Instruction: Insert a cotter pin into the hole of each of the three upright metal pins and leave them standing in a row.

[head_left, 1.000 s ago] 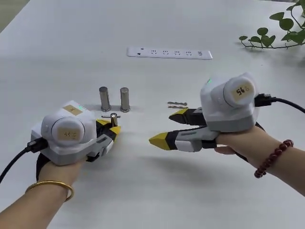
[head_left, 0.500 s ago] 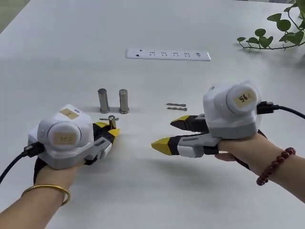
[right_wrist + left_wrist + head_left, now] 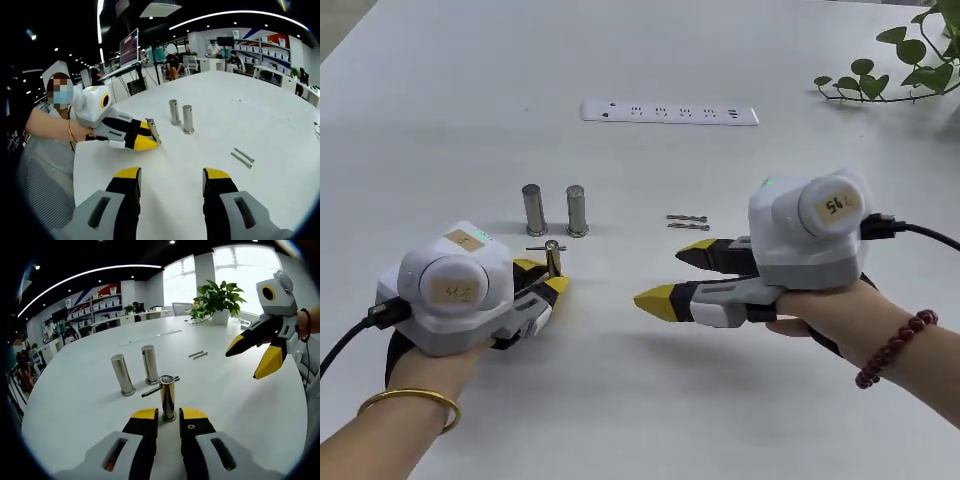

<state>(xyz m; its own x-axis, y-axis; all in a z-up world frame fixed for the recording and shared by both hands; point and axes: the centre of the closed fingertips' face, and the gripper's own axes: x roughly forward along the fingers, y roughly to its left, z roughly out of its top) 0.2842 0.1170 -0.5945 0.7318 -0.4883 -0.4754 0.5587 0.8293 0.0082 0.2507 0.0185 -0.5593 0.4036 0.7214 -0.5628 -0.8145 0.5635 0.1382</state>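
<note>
While the short polished steel pin (image 3: 167, 392), crossed near its top by a thin grey cotter pin (image 3: 152, 389), is clamped at lower centre by the left gripper (image 3: 168, 416), two bare steel cylinders (image 3: 122, 375) are seen side by side just above-left. The right gripper (image 3: 170, 175) is held with jaws apart.

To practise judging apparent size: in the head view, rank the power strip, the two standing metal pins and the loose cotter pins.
1. power strip, though farthest away.
2. standing metal pins, the two look alike.
3. loose cotter pins, both alike.
</note>
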